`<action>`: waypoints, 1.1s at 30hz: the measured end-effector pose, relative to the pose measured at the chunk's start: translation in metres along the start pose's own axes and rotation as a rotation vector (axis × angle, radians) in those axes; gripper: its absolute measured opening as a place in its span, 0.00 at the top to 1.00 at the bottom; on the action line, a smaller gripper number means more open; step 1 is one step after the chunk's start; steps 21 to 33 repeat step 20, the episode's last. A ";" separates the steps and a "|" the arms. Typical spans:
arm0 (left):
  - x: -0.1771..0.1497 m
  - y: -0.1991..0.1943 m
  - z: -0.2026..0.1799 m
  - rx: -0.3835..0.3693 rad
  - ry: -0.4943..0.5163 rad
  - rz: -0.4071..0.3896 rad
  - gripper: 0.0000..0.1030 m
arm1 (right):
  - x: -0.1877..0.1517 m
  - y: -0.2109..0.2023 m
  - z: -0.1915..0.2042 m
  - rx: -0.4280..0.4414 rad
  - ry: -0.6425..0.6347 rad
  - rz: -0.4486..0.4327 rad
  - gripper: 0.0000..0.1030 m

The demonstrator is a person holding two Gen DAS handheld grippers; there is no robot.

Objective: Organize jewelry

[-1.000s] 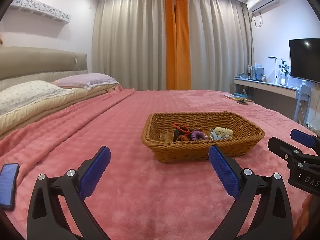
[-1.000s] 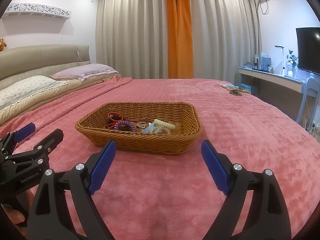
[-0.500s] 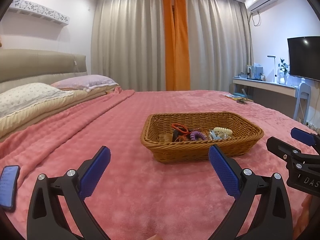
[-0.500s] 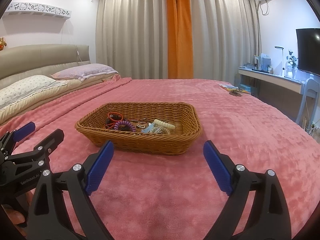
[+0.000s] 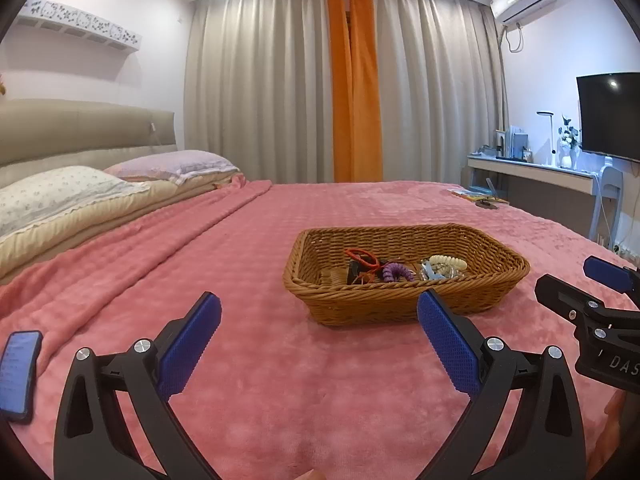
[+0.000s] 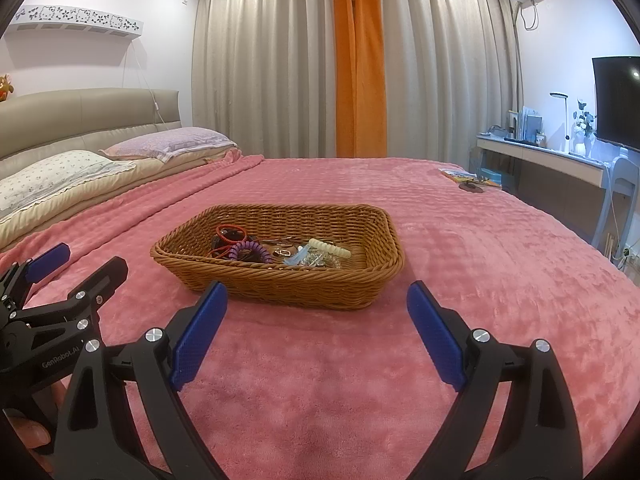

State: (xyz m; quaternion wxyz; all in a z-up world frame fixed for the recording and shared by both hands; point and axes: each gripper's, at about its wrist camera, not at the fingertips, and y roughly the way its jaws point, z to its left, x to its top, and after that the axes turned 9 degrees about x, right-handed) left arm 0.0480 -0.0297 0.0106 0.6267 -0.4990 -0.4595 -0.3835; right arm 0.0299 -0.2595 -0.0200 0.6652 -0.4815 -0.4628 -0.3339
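Basket (image 5: 406,280) with jewelry (image 6: 280,250) ahead of both tongs, apart; left tongs (image 5: 318,322), right tongs (image 6: 317,306) wide open, empty.

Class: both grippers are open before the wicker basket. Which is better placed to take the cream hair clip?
Probably the right gripper: the cream hair clip lies nearly straight ahead between its fingers; from the left gripper it sits further right in the basket.

Home bedroom — bed (image 5: 280,360), pillows (image 5: 60,192)
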 end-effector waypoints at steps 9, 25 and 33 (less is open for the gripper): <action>0.001 0.002 0.001 0.000 0.009 -0.012 0.07 | 0.000 0.000 0.000 0.000 0.001 0.000 0.16; 0.000 0.008 0.009 -0.023 -0.041 0.030 0.07 | 0.000 0.000 -0.001 0.000 -0.001 0.000 0.16; 0.000 0.008 0.009 -0.023 -0.041 0.030 0.07 | 0.000 0.000 -0.001 0.000 -0.001 0.000 0.16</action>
